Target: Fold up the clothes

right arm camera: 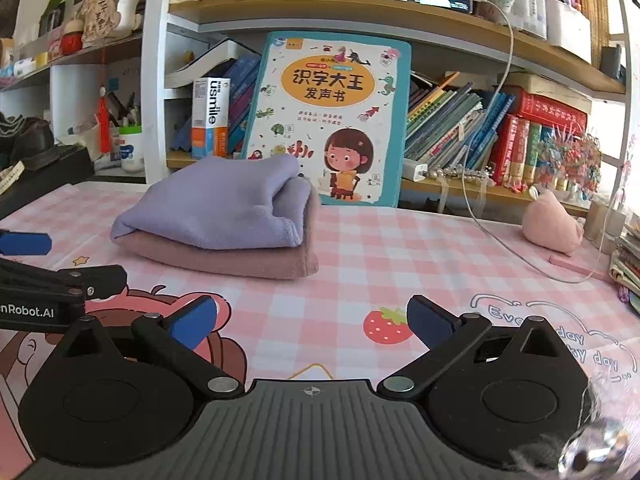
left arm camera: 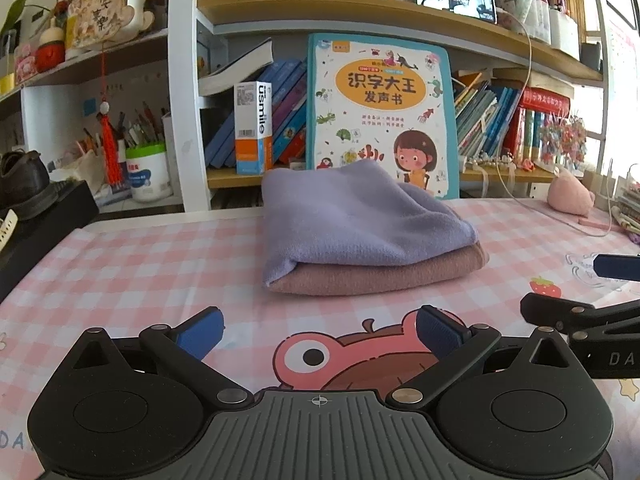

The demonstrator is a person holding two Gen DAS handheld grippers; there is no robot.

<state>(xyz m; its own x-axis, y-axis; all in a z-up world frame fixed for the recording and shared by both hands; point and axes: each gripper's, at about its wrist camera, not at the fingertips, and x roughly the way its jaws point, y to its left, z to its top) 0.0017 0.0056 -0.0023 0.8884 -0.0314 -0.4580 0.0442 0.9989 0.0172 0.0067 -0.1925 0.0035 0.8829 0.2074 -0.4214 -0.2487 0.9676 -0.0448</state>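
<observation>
Purple and soft, a folded cloth (left arm camera: 352, 216) lies on top of a folded pink cloth (left arm camera: 384, 272). The two make a neat pile on the worktop (left arm camera: 140, 264) near its back edge (the worktop wears a pink checked cover with a cartoon frog and a strawberry). Just behind the pile, a big picture book (left arm camera: 380, 112) stands up against the bookshelf (left arm camera: 360, 12). A small pink plush toy (right arm camera: 554, 222) sits near the right back corner.

The left gripper (left arm camera: 318, 330) is wide open with nothing between its blue pads, and it sits in front of the pile, not touching it. The right gripper (right arm camera: 312, 320) is wide open and empty too, near the front edge, apart from the clothes.
</observation>
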